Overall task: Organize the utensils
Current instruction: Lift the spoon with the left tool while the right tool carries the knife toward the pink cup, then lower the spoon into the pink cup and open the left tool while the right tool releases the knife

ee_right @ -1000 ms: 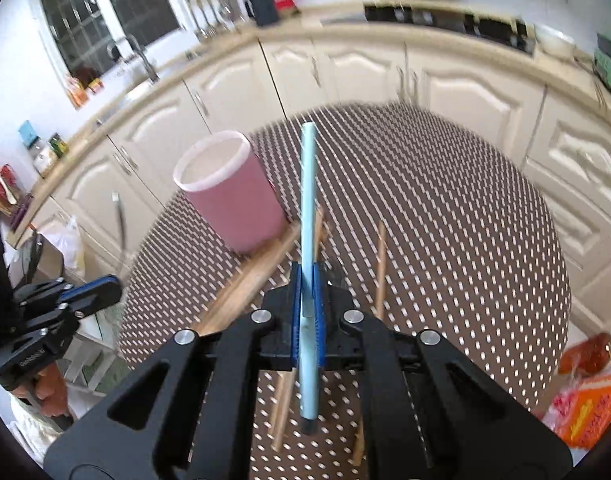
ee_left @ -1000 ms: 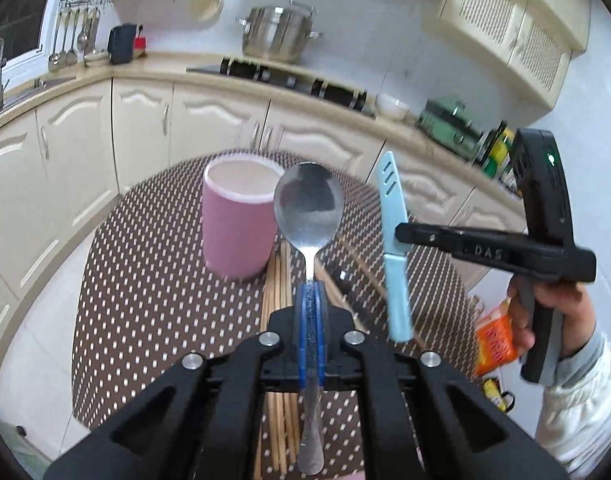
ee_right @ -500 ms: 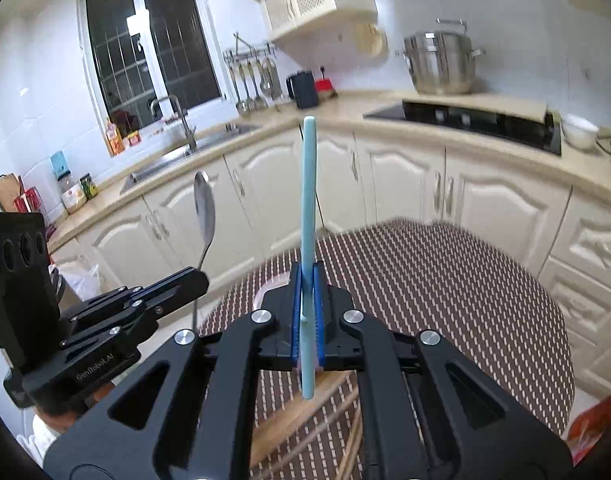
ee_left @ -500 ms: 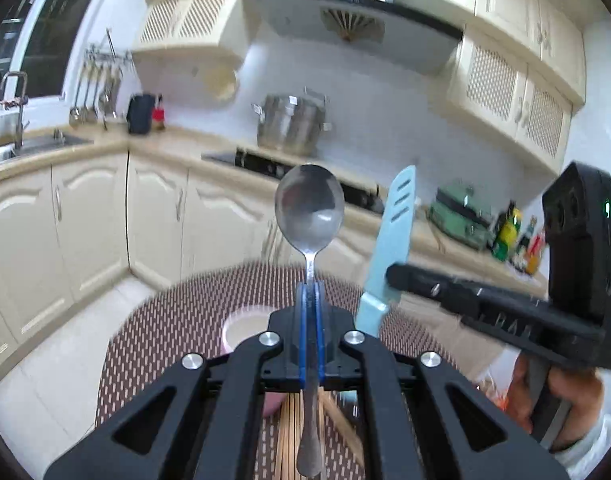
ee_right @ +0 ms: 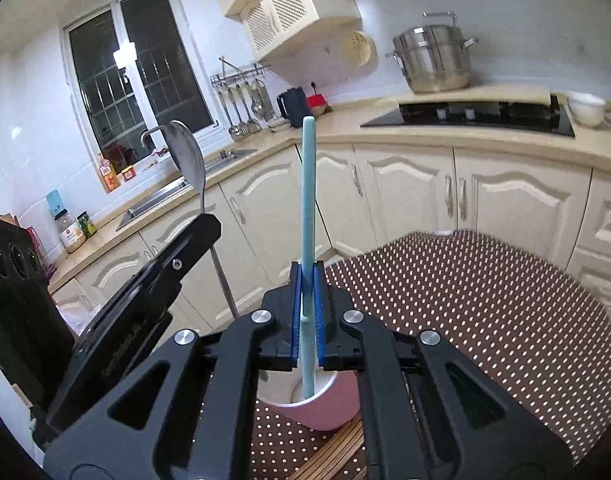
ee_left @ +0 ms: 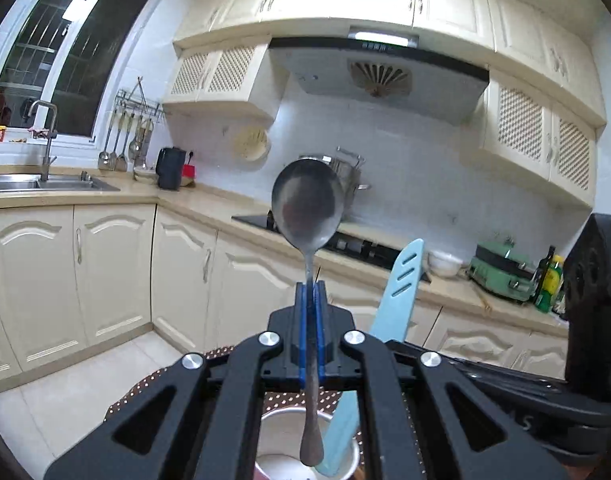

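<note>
As views tilted up, spoon (ee_left: 307, 204), knife (ee_right: 307, 216) over cup (ee_right: 325, 408)

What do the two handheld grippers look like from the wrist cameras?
Both the left gripper and right gripper are matte black, with forked linkage arms, silver round pivot screws and blue pads on narrow fingers. The left one's side carries faint embossed lettering, unreadable here.

Both the spoon (ee_left: 307, 204) and the blue knife (ee_right: 308, 216) now hang tail-down over the pink cup (ee_right: 325, 404)
</note>
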A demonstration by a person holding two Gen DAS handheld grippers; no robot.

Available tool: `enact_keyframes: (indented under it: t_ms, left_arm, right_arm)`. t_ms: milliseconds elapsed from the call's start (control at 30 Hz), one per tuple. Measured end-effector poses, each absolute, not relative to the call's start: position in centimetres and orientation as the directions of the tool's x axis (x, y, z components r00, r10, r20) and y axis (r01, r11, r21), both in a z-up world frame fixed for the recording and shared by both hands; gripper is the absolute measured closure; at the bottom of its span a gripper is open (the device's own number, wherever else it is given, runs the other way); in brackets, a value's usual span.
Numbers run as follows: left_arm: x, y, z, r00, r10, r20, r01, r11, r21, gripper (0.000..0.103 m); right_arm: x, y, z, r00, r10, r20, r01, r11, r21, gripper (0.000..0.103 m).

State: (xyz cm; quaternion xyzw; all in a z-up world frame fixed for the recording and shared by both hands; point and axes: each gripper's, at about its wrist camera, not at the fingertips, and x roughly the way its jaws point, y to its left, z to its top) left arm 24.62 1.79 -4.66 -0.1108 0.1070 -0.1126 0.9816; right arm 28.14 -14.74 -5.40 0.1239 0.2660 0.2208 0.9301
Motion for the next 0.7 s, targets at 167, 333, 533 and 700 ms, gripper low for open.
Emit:
enact_keyframes:
  t_ms: [167,333,533,700]
  left_arm:
    - [24.9,1.8,-7.0,0.936,-0.256,-0.243,0.197,0.950,-0.241,0.099]
    - [24.3,2.1,-8.6,0.923,-0.260,-0.283,0.197,0.953,-0.232,0.099]
    - [23.2,2.6,-9.5,0.912,-0.271,-0.309,0.206,0.952,-0.226,0.099]
    - [22.9,3.0,-9.9,0.891,-0.294,-0.345,0.221,0.947,-0.234,0.095]
  right_arm:
    - [28.3,-14.8,-6.9,0.743,0.483,-0.463,-0.343,0.869,0.356,0.097]
    - [27.6,-14.6,-7.4,0.738,0.484,-0.470,-0.348,0.870,0.349,0.097]
    - [26.3,-13.9,-7.8,0.743,0.476,-0.471,-0.360,0.877,0.318,0.097]
    - [25.7,-13.4,-8.3,0.747,0.452,-0.487,-0.345,0.890,0.297,0.097]
